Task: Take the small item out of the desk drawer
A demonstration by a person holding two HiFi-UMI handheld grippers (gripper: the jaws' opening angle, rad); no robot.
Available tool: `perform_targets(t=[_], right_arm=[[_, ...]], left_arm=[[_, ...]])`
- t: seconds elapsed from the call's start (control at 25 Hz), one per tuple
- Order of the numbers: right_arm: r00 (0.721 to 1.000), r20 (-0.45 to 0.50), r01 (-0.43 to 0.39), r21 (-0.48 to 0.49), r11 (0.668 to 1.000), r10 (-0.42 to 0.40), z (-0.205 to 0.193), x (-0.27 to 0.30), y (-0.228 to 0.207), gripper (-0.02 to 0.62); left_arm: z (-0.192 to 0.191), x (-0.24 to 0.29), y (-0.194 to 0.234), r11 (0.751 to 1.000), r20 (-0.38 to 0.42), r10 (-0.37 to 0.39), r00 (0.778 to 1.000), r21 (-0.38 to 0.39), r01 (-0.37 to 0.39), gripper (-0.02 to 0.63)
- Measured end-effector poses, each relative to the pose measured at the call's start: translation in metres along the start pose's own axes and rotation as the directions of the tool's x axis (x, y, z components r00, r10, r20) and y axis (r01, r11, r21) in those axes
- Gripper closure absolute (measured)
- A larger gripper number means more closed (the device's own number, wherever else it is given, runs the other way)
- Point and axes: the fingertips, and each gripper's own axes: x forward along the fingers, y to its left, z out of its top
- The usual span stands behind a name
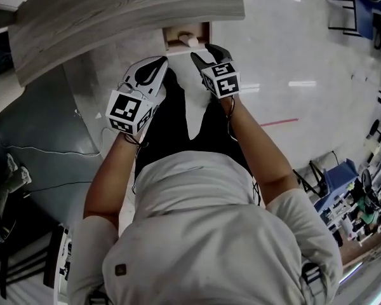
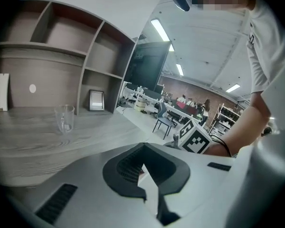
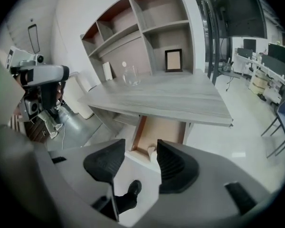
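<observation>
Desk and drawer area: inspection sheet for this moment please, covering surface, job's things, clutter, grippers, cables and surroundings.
Surface: grey wood-grain desk top, shelves rising behind it.
Job's things: drawer pulled open under the desk; small pale item lying at its front end, untouched.
Clutter: clear glass on the desk; picture frame standing in a lower shelf bay.
Grippers: right gripper open, empty, aimed at the drawer; left gripper shut, empty.
Cables: thin cable on the floor at the person's left.
Surroundings: glossy floor, blue chair, office desks beyond.
</observation>
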Motion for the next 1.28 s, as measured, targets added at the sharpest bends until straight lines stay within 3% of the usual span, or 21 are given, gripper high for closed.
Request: perform_targets(t=[0.16,0.68,1.12,1.28], right_arm=[[0.999,-0.045,0.014,0.018,1.000,-0.014,-0.018,0.030,-0.009,0.373],[0.982,-0.178,0.069,0.059,0.996,-0.058,-0.062,0.108,-0.029,0.367],[0.948,-0.306,0.105,0.039,0.994,-0.088,-0.081,0.153,-0.049,0.364],[0.949,-0.283,0.138,-0.015,0.990,-0.137,-0.069,0.163,-0.059,0.365]], left_arm=[[-0.031,0.016,0.015,1.000,-0.062,-0.006,0.998,-0.016,0.005,0.591],[-0.089,0.059,0.057,1.000,-0.144,-0.010,0.990,-0.025,0.006,0.591],[-0.102,0.073,0.069,0.999,-0.165,-0.013,0.986,-0.049,0.005,0.591],[-0.107,0.072,0.073,0.998,-0.169,-0.007,0.986,-0.059,-0.003,0.591]])
